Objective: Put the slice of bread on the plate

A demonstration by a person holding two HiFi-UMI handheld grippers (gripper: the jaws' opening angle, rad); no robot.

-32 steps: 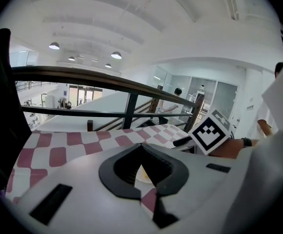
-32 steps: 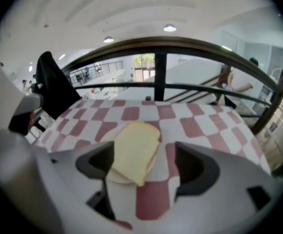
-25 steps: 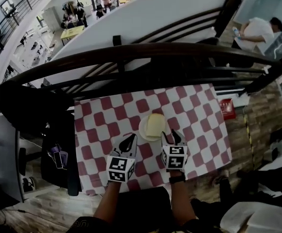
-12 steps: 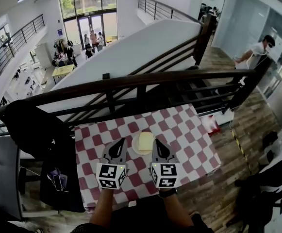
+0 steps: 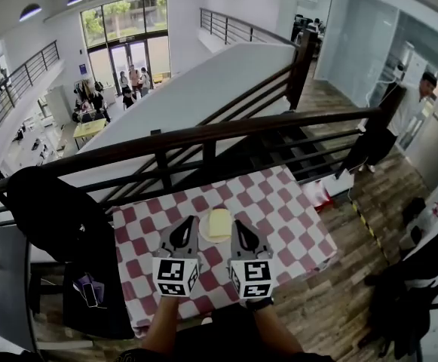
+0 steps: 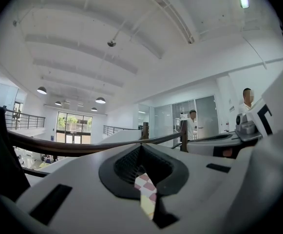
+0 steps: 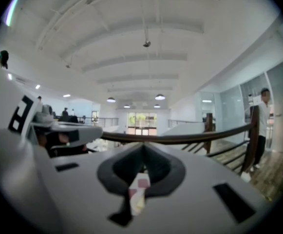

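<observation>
Checked red-and-white cloth (image 5: 279,217) is covering the small table in front of us, which is standing against a dark wooden railing (image 5: 203,136) at the edge of an upper landing. Beyond the rail, a white stair wall is sloping down toward a bright hall, where people are gathering round a yellow table (image 5: 90,129) near the glass doors. A black coat (image 5: 49,202) is hanging over something at the table's left, and a person in a white top (image 5: 408,111) is standing on the plank floor (image 5: 339,300) far to the right.

Near the middle of the cloth, the slice of bread (image 5: 220,222) is lying flat on the plate (image 5: 203,228), pale yellow on a white rim. Nothing is touching it.

We are holding both grippers over the near half of the table, pointing roughly level toward the railing. From the head view, the plate is showing in the gap between them, just past their tips. The left gripper (image 5: 185,231) is sitting on the plate's left side with its jaws pressed together at the tip. Its own view is showing only a thin strip of checked cloth through the slot behind them, and nothing is pinched there. The right gripper (image 5: 241,234) is sitting on the plate's right side with its jaws likewise closed tip to tip and carrying nothing. Each marker cube is facing up at us, close to our wrists.
</observation>
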